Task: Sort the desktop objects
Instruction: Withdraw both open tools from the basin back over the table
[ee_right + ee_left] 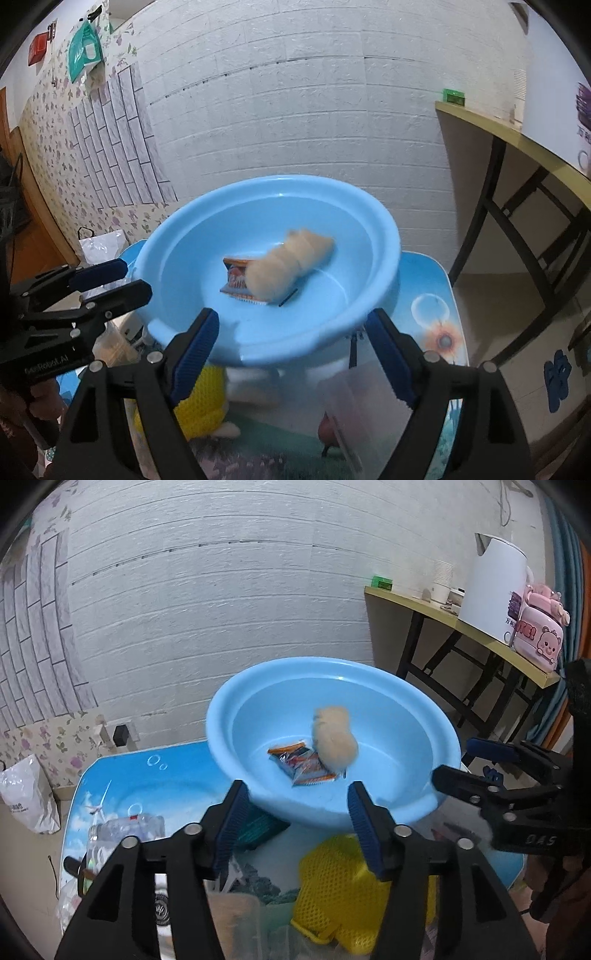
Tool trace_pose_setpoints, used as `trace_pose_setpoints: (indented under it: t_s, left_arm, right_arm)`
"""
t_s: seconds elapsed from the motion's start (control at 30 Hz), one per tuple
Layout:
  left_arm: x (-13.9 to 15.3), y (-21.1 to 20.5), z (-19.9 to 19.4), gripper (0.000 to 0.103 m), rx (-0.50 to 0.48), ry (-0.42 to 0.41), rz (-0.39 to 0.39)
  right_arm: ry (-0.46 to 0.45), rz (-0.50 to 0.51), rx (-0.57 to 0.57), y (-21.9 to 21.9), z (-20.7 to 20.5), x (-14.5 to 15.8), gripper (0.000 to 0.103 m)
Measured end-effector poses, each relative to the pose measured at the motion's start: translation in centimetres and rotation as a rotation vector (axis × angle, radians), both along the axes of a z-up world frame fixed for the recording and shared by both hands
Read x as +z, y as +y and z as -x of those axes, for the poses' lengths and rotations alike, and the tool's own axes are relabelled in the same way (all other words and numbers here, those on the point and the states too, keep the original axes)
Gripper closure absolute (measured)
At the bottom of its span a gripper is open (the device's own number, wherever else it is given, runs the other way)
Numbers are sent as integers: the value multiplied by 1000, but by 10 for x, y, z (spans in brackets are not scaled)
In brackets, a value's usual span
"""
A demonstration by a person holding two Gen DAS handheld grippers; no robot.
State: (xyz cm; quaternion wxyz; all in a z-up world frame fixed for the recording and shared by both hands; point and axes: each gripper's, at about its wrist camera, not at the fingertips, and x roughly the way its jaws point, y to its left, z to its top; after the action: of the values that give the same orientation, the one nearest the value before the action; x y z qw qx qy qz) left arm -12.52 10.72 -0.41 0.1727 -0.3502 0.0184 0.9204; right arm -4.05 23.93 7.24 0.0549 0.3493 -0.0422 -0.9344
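A light blue plastic basin (258,686) (351,280) stands on the small table. Inside it, a beige fluffy plush thing (334,738) (291,264) looks blurred and lies over orange snack packets (301,764) (236,280). My left gripper (297,794) (135,278) is open at the basin's near rim, nothing between its blue pads. To its right, my right gripper (291,325) (461,762) is open wide over the near rim, also with nothing in it.
In front of the basin lie a yellow mesh thing (332,878) (210,391), a clear bottle (122,830) and a clear plastic container (351,402). A side table at the right holds a white kettle (491,587) and a pink box (543,635). A white bag (26,797) sits on the floor at left.
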Motion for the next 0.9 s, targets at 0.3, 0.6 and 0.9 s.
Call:
trace_pose_setpoints:
  t_s: [0.3, 0.6, 0.9]
  left_arm:
    - [-7, -22, -27, 9, 45, -21, -8]
    - [-28, -62, -61, 5, 130, -69, 10]
    - [-48, -103, -89, 5, 213, -99, 43]
  right_arm:
    - [-35, -8, -27, 4, -34, -14, 20]
    - [-110, -56, -84, 27, -65, -41, 12]
    - [-159, -40, -165, 58, -57, -68, 2]
